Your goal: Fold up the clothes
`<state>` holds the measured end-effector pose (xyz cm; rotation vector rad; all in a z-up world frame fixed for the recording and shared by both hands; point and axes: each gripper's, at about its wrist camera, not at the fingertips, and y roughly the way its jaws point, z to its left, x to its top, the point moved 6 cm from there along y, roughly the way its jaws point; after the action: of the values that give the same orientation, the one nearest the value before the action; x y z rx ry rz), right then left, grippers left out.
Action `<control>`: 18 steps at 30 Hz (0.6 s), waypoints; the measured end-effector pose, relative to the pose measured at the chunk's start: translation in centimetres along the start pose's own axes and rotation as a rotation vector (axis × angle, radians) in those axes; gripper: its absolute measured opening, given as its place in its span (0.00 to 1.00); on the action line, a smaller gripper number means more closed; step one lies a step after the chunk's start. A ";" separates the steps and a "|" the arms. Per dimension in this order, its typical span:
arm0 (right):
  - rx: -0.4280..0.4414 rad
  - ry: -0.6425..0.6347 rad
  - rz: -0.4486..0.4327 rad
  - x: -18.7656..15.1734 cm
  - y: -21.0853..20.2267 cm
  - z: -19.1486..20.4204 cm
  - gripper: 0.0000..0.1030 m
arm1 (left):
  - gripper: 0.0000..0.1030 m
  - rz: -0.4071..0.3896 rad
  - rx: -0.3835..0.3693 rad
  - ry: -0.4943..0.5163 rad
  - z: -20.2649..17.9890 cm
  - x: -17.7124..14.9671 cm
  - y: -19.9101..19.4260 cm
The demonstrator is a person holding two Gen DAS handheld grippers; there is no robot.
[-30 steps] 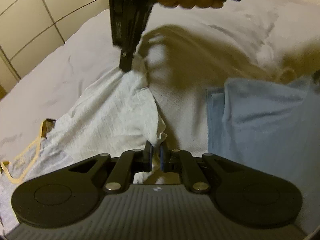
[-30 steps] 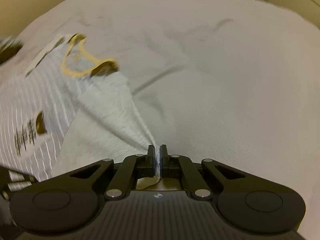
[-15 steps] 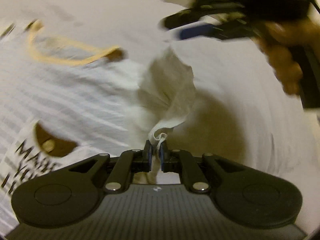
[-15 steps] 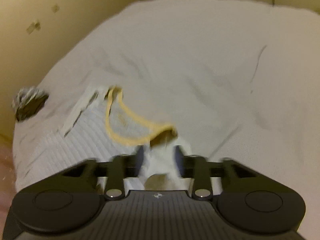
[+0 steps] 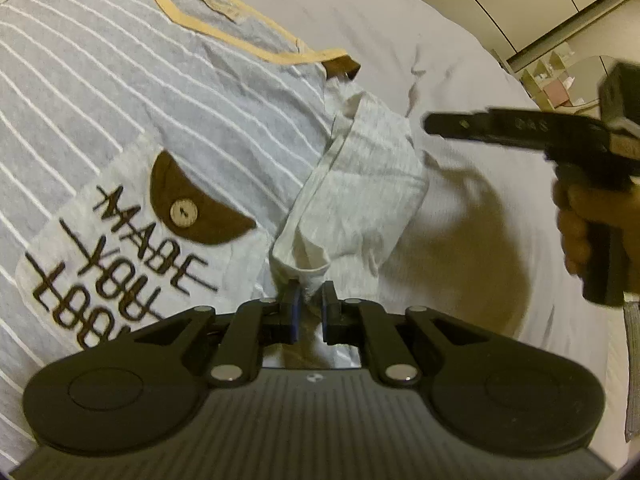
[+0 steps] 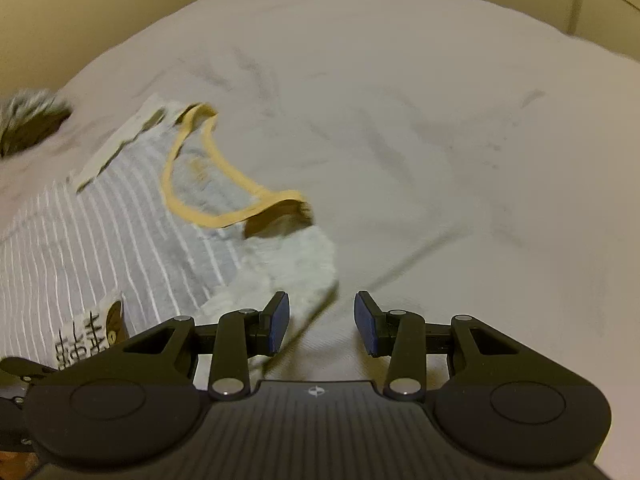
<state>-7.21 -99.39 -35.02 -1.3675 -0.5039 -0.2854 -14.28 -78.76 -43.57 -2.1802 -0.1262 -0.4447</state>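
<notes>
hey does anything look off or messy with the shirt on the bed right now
Yes. The sleeve of the striped shirt lies bunched and creased rather than flat, its cuff between the left gripper fingers. The right gripper is open and empty.

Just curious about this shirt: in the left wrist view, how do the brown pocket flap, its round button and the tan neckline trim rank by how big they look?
1. Tan neckline trim, the longest by far.
2. Brown pocket flap.
3. Button, sitting on the flap and clearly smallest.
The trim lies farther from the camera, so it may really be larger still.
</notes>
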 end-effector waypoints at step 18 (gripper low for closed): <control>-0.220 0.107 0.064 -0.1 0.4 -3.2 0.07 | 0.02 0.030 0.003 0.036 0.6 -0.2 -0.2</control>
<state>-6.47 -102.48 -35.81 -1.5696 -0.3464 -0.3672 -14.39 -78.15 -43.80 -2.1672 -0.0746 -0.4659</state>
